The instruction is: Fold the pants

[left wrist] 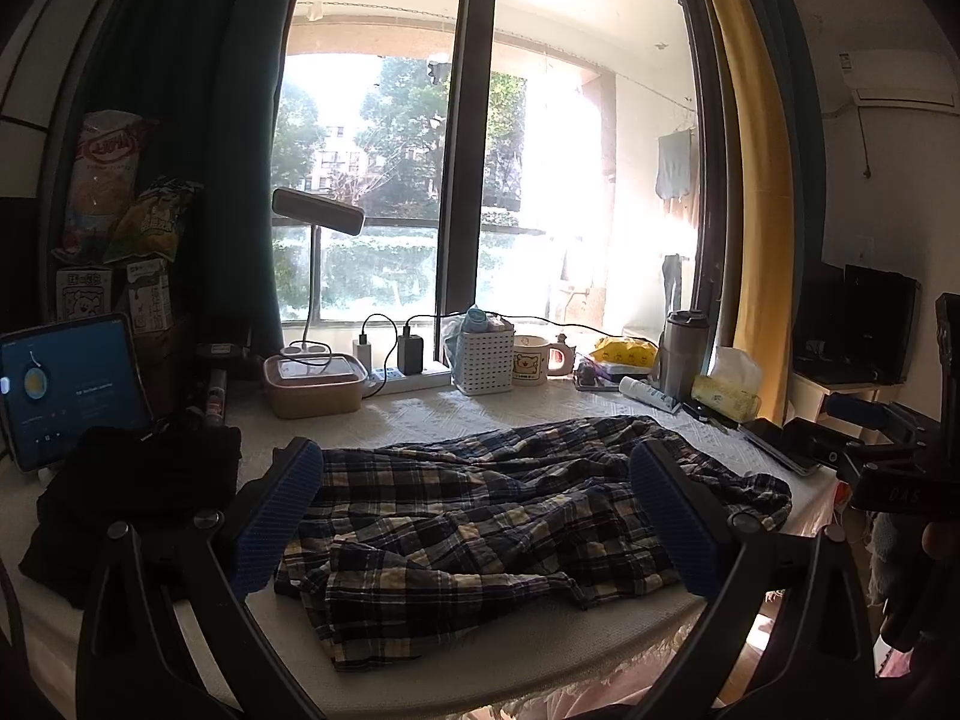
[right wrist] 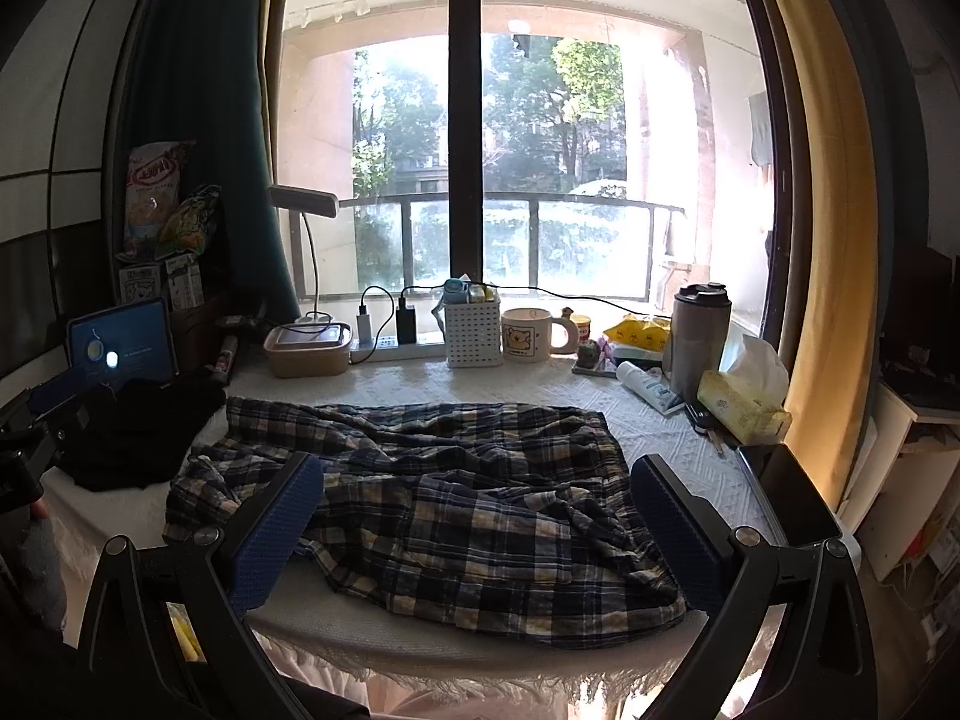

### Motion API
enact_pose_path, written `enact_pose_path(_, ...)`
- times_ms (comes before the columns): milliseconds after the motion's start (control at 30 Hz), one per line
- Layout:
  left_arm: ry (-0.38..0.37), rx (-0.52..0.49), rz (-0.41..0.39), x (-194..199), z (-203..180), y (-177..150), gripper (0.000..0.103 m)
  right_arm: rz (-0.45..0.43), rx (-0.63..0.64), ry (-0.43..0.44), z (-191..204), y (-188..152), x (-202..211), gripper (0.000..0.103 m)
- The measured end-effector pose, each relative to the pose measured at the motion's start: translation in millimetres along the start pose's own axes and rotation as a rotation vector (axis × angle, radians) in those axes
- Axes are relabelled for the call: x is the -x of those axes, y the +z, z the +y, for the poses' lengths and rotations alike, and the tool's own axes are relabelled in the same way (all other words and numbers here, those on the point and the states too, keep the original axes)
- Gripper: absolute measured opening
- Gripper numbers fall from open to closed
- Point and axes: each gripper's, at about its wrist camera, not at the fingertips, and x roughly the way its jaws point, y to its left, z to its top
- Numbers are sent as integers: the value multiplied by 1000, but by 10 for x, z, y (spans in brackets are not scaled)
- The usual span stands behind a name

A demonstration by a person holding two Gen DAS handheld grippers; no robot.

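Blue, black and cream plaid pants (left wrist: 480,534) lie crumpled across the white-covered table (left wrist: 420,414); they also show in the right wrist view (right wrist: 444,504). My left gripper (left wrist: 477,516) is open and empty, held just above the near part of the pants, its blue pads (left wrist: 276,516) wide apart. My right gripper (right wrist: 477,522) is also open and empty above the near edge of the pants. The right gripper's body shows at the right edge of the left wrist view (left wrist: 888,468).
A black garment (left wrist: 138,492) lies left of the pants beside a lit tablet (left wrist: 66,390). Along the window stand a lunch box (left wrist: 315,384), power strip, white basket (left wrist: 483,360), mug (left wrist: 534,360), tumbler (left wrist: 684,354) and tissue pack (left wrist: 726,390). A phone (right wrist: 792,492) lies at the right edge.
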Motion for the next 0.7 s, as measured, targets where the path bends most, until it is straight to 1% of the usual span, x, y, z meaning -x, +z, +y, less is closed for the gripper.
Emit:
enact_pose_path(233,0,2,12,7,23,44,101,-8,-9,5,-43,-7,18,103)
enact_pose_path(300,-2,1,-3,-12,13,19,101,-8,-7,4,-52,-7,12,103)
enact_pose_path(400,6,17,4,-86,49,-45,101,-3,4,-1,-65,-2,-18,103)
enact_pose_path(500,31,27,58,-247,147,-106,101,11,23,-15,-107,-5,-129,103)
enact_pose_path(633,98,8,103,-548,329,-103,101,64,53,-47,-230,-35,-425,103)
enact_pose_path(667,123,-13,113,-614,383,-86,101,80,55,-49,-272,-39,-508,103)
enact_pose_path(700,153,-45,142,-687,435,-72,101,95,51,-49,-320,-45,-593,103)
